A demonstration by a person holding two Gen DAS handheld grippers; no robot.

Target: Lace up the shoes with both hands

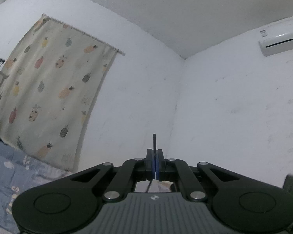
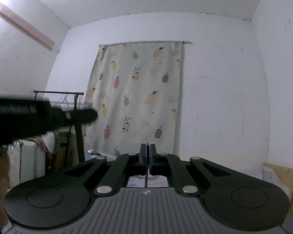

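My black left gripper (image 1: pixel 155 152) pinches a black lace (image 1: pixel 154 142); cream curtain (image 1: pixel 48 89) at left shows pink, yellow, grey pineapples; walls (image 1: pixel 234 107) white.

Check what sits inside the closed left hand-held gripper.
A thin black lace end sticks up from between the shut left hand-held gripper. The pads cover its pinched stretch; the shoe is out of view.

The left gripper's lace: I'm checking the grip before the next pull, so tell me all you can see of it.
The lace is thin, dark and cord-like. A short stiff end stands almost upright above the shut left gripper, pinched between its blue-lined pads. Below the jaws a dark strand runs on down behind the linkage. The shoe it leads to is out of view.
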